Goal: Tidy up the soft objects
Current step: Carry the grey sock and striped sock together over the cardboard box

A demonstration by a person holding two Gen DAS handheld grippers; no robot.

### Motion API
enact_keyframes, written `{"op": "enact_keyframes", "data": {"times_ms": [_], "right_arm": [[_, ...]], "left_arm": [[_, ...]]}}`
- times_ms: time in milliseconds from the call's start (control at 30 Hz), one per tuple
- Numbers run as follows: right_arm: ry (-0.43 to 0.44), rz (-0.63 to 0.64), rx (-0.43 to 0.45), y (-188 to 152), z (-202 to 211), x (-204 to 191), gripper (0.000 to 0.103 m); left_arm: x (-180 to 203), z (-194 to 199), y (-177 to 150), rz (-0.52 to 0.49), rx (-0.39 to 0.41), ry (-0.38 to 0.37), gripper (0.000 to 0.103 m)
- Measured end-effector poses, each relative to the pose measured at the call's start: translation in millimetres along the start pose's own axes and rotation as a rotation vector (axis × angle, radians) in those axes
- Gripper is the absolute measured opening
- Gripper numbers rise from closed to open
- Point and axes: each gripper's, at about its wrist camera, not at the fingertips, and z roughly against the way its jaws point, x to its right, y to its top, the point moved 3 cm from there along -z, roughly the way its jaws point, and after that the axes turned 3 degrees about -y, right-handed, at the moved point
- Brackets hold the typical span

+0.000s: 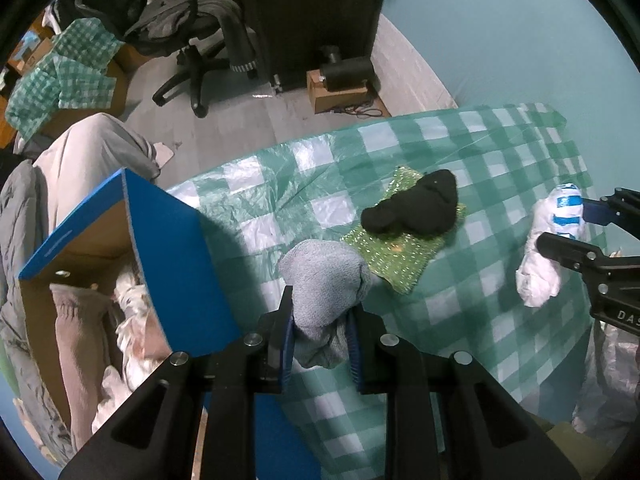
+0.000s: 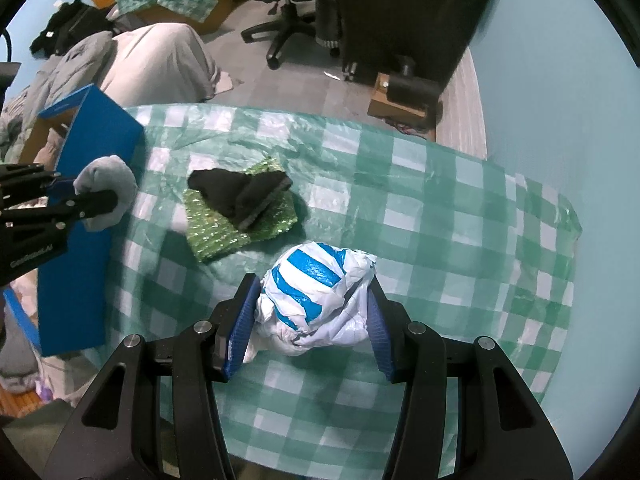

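My left gripper [image 1: 320, 320] is shut on a grey knitted cloth [image 1: 324, 280] and holds it above the table beside the blue cardboard box [image 1: 176, 264]; it also shows in the right wrist view [image 2: 106, 196]. My right gripper [image 2: 312, 320] has its jaws around a crumpled white and blue plastic bag [image 2: 316, 296] that rests on the checkered tablecloth [image 2: 440, 240]. The pads touch its sides. A black cloth [image 1: 416, 208] lies on a green sparkly cloth [image 1: 396, 256] in the middle of the table.
The blue box holds several pale cloths [image 1: 88, 328] and stands at the table's left edge. Beyond the table are an office chair [image 1: 192, 32], a dark cabinet [image 1: 312, 12], a small cardboard box [image 1: 340, 92] and a pile of clothes [image 1: 92, 160].
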Motion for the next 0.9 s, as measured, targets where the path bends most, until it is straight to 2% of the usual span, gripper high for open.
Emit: {"op": "enact_keyframes", "data": {"times_ms": [433, 633, 900], "right_arm": [[0.038, 0.053, 0.047, 0, 34, -17, 0.051], [0.042, 0.076, 0.057, 1, 45, -26, 0.051], [0.076, 0.101, 0.072, 1, 58, -43, 0.051]], "left_arm": [[8, 44, -20, 0.007, 0.065, -0.022, 0.022], [11, 60, -25, -0.015, 0.092, 0.005, 0.022], [7, 77, -36, 0.006, 0.116, 0.003, 0.022]]}}
